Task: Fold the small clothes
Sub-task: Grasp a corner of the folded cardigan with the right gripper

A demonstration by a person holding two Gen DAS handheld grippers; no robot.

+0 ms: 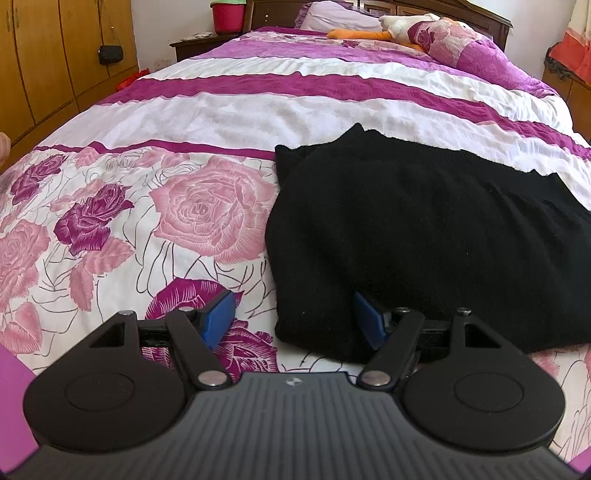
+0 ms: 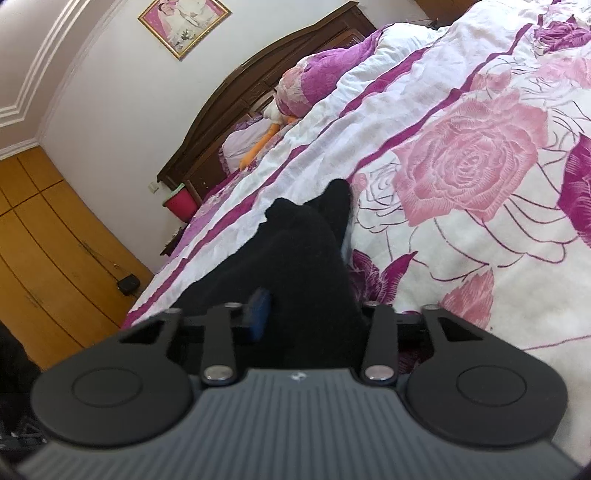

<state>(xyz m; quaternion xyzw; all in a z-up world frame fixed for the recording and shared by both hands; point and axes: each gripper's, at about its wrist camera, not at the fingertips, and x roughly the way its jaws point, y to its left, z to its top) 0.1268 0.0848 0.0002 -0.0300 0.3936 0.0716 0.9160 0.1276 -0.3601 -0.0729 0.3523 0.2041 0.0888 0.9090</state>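
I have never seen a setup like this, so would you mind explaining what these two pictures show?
Each picture comes from a camera on a hand-held two-finger gripper that a person carries, looking forward along its fingers. The left view shows the left gripper open, with blue pads, at the near edge of a folded black garment lying on a rose-patterned bedspread. The right view shows the right gripper with the same black cloth bunched between its fingers; whether it pinches is unclear. A plush duck lies by the pillows.
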